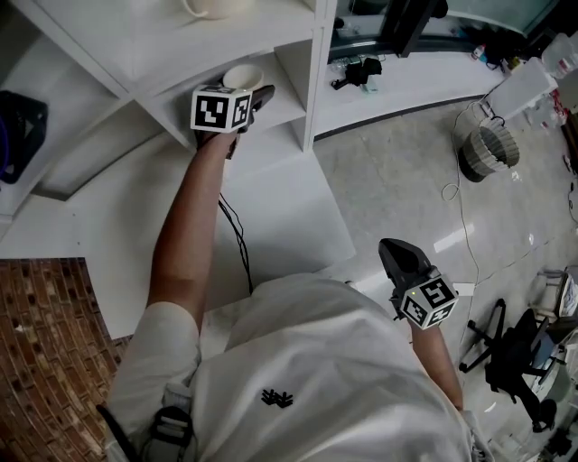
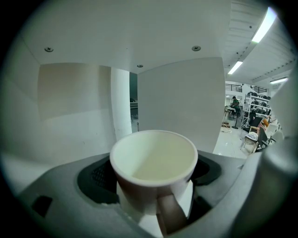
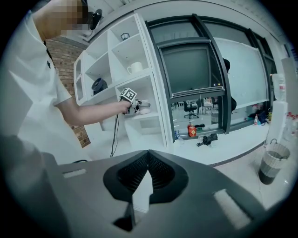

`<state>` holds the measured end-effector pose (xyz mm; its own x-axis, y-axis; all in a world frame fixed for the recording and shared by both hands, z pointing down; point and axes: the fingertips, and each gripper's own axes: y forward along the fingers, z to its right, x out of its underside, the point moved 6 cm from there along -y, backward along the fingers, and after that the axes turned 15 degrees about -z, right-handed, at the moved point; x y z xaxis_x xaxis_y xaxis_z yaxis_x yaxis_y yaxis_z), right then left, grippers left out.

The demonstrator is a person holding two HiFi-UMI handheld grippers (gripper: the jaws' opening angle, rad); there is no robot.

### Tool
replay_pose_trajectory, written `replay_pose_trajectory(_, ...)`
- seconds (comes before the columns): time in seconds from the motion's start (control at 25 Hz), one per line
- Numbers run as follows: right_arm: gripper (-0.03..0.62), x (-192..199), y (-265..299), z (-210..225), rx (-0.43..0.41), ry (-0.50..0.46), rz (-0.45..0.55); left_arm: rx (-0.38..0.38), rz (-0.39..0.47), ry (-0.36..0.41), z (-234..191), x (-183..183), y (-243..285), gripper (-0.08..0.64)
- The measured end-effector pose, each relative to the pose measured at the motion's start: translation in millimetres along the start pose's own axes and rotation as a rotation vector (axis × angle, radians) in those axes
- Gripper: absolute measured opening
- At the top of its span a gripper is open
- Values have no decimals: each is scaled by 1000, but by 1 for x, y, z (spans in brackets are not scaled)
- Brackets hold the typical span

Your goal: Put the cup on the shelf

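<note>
A white cup (image 2: 153,162) with its handle toward the camera sits between the jaws of my left gripper (image 2: 153,179), and both pads press on its sides. In the head view the left gripper (image 1: 258,94) reaches into a middle compartment of the white shelf (image 1: 312,81), and the cup (image 1: 242,76) shows just past its marker cube. Whether the cup rests on the shelf board or hangs just above it is hidden. My right gripper (image 1: 398,254) hangs low at my right side, away from the shelf, its jaws together and empty (image 3: 148,155).
Another white cup (image 1: 212,7) stands in the compartment above, and a dark object (image 1: 18,122) lies in a compartment to the left. A black cable (image 1: 239,239) trails down the white shelf base. A waste basket (image 1: 488,149) and an office chair (image 1: 515,352) stand on the floor at right.
</note>
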<state>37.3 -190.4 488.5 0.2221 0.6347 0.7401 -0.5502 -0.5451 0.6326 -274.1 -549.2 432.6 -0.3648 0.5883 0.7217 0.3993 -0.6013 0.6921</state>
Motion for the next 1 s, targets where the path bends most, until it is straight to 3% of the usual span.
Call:
replay_pose_trajectory(0.48,11,1,3,0,1,8,-13,3,45,18,-4,0,3,436)
replay_pose_trajectory(1.0,11,-2,4,1,-25,-14,-17,-61,104,23,-1,1,-16,488)
